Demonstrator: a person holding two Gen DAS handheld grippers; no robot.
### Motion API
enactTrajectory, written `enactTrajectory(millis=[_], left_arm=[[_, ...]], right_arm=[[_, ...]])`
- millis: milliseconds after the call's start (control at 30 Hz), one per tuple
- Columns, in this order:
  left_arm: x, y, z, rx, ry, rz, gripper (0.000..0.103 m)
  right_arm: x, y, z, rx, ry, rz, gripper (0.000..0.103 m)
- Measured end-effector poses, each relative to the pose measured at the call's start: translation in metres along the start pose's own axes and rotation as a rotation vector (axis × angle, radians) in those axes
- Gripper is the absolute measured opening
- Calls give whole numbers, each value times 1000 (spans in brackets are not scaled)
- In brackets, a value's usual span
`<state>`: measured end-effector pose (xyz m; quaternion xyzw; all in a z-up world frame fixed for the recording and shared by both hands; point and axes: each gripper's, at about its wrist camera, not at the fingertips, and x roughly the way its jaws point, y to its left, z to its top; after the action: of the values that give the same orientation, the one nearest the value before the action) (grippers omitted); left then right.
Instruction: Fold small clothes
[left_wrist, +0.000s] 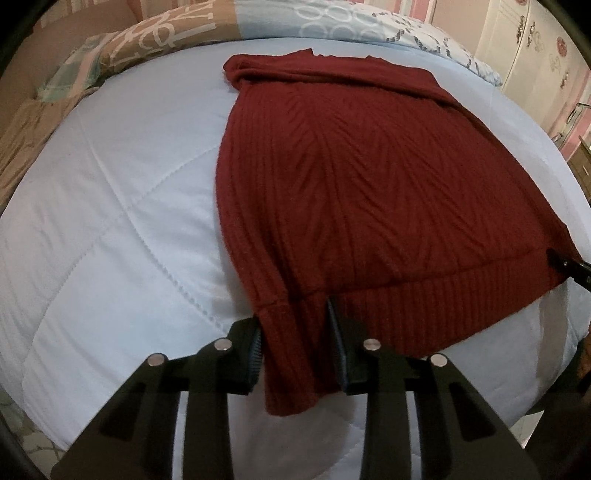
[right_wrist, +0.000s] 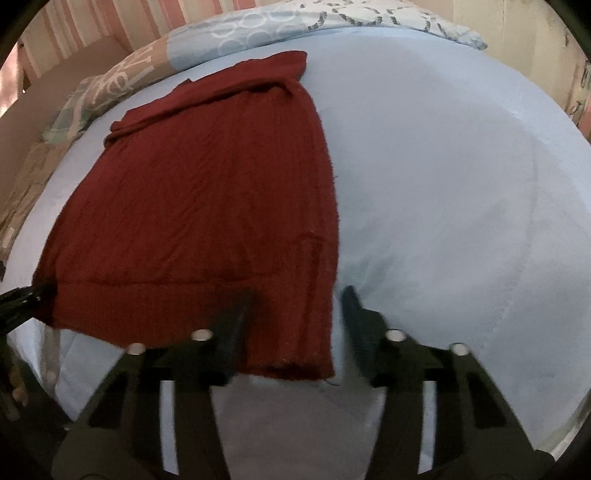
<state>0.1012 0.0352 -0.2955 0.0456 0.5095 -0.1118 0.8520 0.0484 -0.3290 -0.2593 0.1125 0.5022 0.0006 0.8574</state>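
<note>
A dark red ribbed sweater (left_wrist: 351, 192) lies flat on a pale blue quilt (left_wrist: 110, 229), its long axis running from the near edge of the bed toward the pillows. The ribbed hem is at the near edge; the far end, folded over in a band, points toward the patterned pillow (left_wrist: 332, 22) by the striped wall. The sleeves look folded in along the sides, giving a long, narrow shape.

The left gripper (left_wrist: 295, 343) sits low at the near edge, fingers pointing forward along the bed. Its jaws stand partly spread with the hem corner and a sleeve cuff hanging between them; the cloth touches the inner pads, but I cannot tell whether it is truly pinched.

The right gripper (right_wrist: 295, 325) is at the sweater's other near corner, also pointing forward. Its jaws stand wide apart, the left finger (right_wrist: 236, 317) over the fabric and the right one on bare quilt, with the cuff end hanging loose between them.

A tan lettered pillow (left_wrist: 155, 33) lies at the far left, and a white cupboard (left_wrist: 535, 48) stands to the right of the bed.
</note>
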Motion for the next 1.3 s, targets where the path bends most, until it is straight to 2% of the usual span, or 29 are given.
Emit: enactTrajectory(millis=[100, 167, 467, 567, 600, 700, 867, 900, 967, 1033, 1167, 1300], left_arm=[[0, 0, 0, 1, 1, -3, 31], [-1, 1, -1, 0, 2, -7, 31], [-3, 12, -4, -117, 25, -98, 31], [-2, 12, -6, -122, 30, -104, 31], [-2, 13, -6, -127, 33, -110, 34], [4, 12, -8, -131, 71, -143, 53], [3, 3, -10, -103, 58, -120, 54], [2, 3, -10, -99, 56, -120, 54], [2, 3, -10, -86, 52, -121, 42], [2, 4, -8, -72, 47, -135, 23], [-10, -7, -5, -6, -6, -93, 18], [-24, -9, 0, 20, -67, -75, 17]], right_arm=[[0, 3, -1, -12, -8, 7, 23], [-1, 3, -1, -15, -12, 12, 19], [-3, 2, 1, -18, -11, 23, 18], [-4, 4, 1, -36, -13, 16, 17], [-4, 5, 0, -40, -15, 13, 17], [-2, 6, 0, -46, -15, 7, 17], [0, 6, 0, -47, -12, 7, 17], [0, 6, 0, -46, -11, 8, 17], [1, 6, 0, -45, -9, 9, 17], [2, 7, 0, -53, -12, 9, 17], [-2, 9, 0, -79, -34, 10, 9], [-11, 8, 3, -90, -64, 13, 8]])
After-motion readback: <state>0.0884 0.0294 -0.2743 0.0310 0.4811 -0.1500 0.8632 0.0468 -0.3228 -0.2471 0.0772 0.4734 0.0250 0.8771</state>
